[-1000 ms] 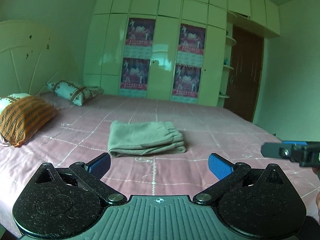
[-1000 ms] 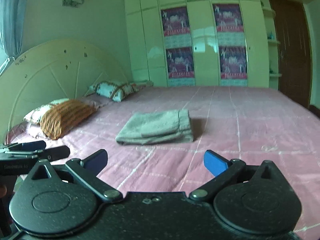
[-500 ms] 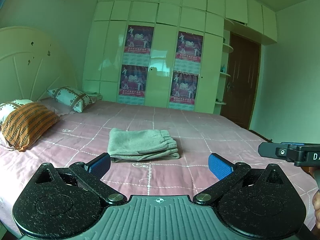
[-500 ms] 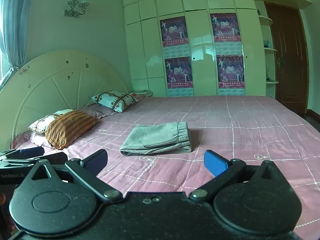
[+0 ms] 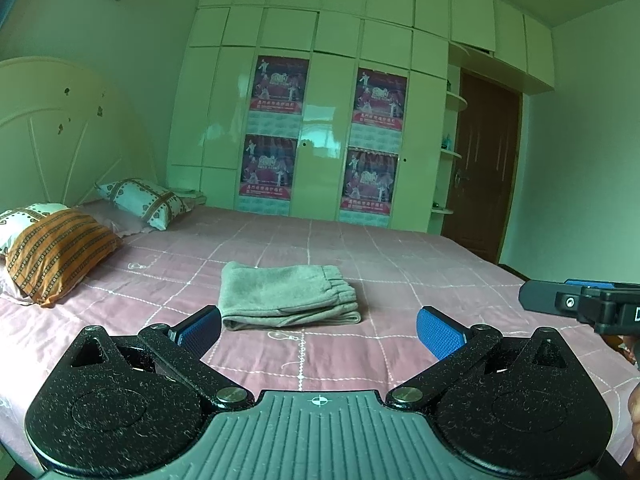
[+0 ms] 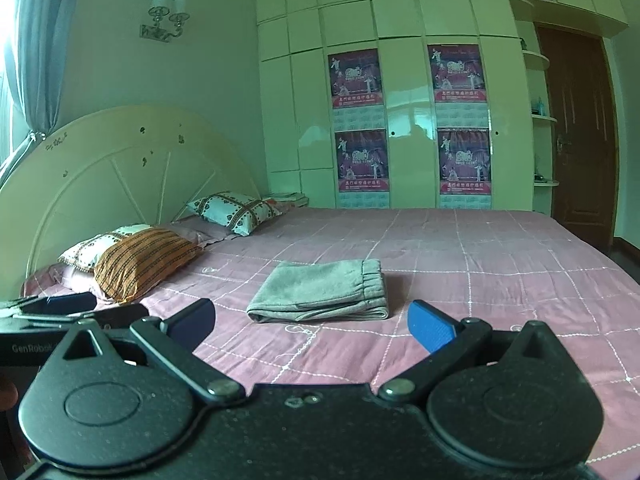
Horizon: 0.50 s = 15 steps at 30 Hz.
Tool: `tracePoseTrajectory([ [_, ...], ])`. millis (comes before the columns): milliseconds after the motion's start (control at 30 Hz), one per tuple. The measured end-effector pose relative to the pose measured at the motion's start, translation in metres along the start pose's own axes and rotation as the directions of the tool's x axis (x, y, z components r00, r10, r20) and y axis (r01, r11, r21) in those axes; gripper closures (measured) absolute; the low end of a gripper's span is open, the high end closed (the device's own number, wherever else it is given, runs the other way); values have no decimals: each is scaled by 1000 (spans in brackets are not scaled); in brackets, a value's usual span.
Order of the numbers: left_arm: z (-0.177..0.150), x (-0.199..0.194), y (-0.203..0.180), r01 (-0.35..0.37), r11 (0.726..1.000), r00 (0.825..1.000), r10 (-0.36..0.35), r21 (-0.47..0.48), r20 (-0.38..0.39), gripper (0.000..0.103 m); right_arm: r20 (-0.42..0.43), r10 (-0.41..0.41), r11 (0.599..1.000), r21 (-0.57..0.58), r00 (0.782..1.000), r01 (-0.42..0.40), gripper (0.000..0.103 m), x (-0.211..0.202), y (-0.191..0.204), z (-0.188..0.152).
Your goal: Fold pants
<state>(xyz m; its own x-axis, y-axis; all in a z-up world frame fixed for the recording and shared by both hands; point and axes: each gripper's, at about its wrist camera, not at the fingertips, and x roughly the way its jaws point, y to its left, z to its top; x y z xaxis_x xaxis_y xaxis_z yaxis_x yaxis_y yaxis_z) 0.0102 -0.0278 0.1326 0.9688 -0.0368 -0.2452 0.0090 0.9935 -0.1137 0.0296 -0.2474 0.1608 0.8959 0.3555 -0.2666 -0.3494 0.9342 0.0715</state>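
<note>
Left gripper point(image 5: 319, 330): jaws spread wide, nothing between the blue pads point(image 5: 438, 332), held above the near edge of the bed point(image 5: 460, 276); right gripper point(image 6: 311, 322): jaws likewise spread wide and holding nothing, positioned alongside and well short of the garment. The grey pants point(image 5: 288, 296) lie folded into a compact rectangle flat on the pink quilted bedcover near the middle of the bed, elastic waistband toward the right, touched by neither gripper. Beyond them, an orange striped pillow point(image 5: 56, 254) and a patterned pillow point(image 5: 146, 202) rest against the cream headboard point(image 6: 116, 176), with a cream wardrobe point(image 5: 332, 120) bearing four posters along the far wall.
</note>
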Motion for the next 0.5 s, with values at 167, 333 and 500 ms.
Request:
tracePoseTrajectory([
  [167, 1, 2, -1, 0, 1000, 1000, 0, 4, -4, 0, 2, -5, 1000, 4, 1000, 5, 6, 0, -3, 0],
  [333, 1, 2, -1, -2, 1000, 1000, 2, 1, -1, 0, 1, -1, 1000, -4, 1000, 1, 6, 0, -5, 0],
  [500, 0, 3, -2, 4, 1000, 1000, -4, -1, 4, 0, 0, -6, 1000, -14, 1000, 6, 6, 1, -4, -1],
])
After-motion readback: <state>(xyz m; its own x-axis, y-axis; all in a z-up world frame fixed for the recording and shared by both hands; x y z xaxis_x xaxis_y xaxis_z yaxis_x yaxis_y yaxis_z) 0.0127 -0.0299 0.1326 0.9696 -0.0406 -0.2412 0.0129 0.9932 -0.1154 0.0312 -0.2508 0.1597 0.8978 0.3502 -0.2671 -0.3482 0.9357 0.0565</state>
